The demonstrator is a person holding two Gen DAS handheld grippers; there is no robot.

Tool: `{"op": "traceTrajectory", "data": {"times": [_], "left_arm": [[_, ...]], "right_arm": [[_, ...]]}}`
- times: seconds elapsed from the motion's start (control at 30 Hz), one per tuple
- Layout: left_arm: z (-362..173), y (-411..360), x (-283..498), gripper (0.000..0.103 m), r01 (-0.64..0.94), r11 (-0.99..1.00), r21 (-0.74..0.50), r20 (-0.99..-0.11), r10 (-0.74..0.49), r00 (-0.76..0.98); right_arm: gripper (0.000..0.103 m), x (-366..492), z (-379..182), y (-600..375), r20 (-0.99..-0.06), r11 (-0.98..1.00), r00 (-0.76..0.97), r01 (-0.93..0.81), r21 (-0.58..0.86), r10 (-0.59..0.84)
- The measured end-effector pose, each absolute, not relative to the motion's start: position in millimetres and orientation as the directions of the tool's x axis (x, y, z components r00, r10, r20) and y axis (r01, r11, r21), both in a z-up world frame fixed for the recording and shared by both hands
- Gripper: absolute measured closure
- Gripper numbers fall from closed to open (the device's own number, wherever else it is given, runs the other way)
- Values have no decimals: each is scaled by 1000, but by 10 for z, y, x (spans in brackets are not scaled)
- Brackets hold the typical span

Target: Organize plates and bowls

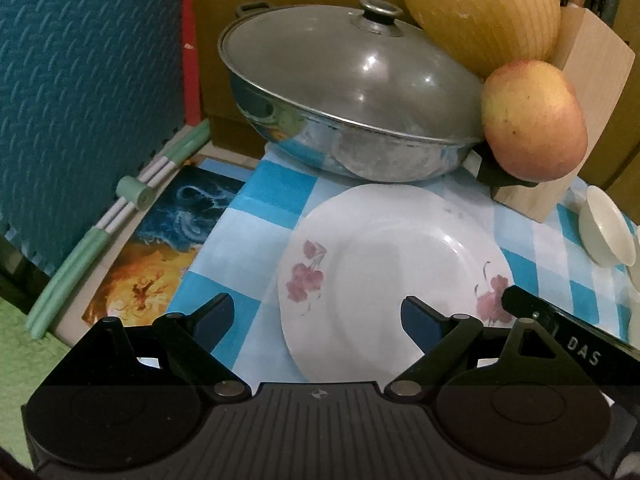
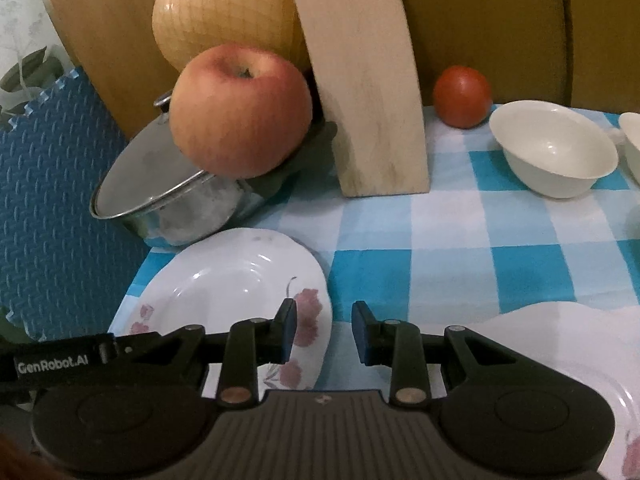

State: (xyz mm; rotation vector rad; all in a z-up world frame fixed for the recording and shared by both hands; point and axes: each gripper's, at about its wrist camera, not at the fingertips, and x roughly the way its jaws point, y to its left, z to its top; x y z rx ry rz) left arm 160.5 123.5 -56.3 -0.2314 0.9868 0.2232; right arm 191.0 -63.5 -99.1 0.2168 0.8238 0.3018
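A white plate with pink flowers (image 1: 392, 276) lies on the blue checked cloth; it also shows in the right wrist view (image 2: 236, 292). My left gripper (image 1: 318, 320) is open wide and hovers over the plate's near edge, empty. My right gripper (image 2: 324, 332) is open and empty, its left finger over the plate's right rim. A second flowered plate (image 2: 592, 344) lies at the lower right of the right wrist view. A cream bowl (image 2: 554, 150) stands at the back right, seen also in the left wrist view (image 1: 606, 226). Another bowl's edge (image 2: 632, 140) peeks in beside it.
A lidded steel pan (image 1: 344, 100) sits behind the plate, with an apple (image 1: 534, 120) and a netted melon (image 1: 480, 12) resting by it. A wooden block (image 2: 368, 92) and a tomato (image 2: 462, 96) stand at the back. Blue foam mat (image 1: 88, 92) walls the left side.
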Motion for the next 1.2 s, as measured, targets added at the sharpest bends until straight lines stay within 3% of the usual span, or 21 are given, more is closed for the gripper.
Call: {"op": "traceTrajectory", "data": {"times": [0.57,0.8,1.2], "left_arm": [[-727,1188,1706,9,-255,961,-103,-856,45,515],[-753,1073,1724,10,-202,977,-65,-854,50,518],[-723,1074,1689,12,-216,974,-71,-862,49,504]], "right_arm": [[70,1956,-1043,-555,-686,927,626,-210,311,372],[77,1959,-1047,-604,-687,918,611,-220,330,393],[79,1811,-982,-586,-684,917,612,-238,319,397]]}}
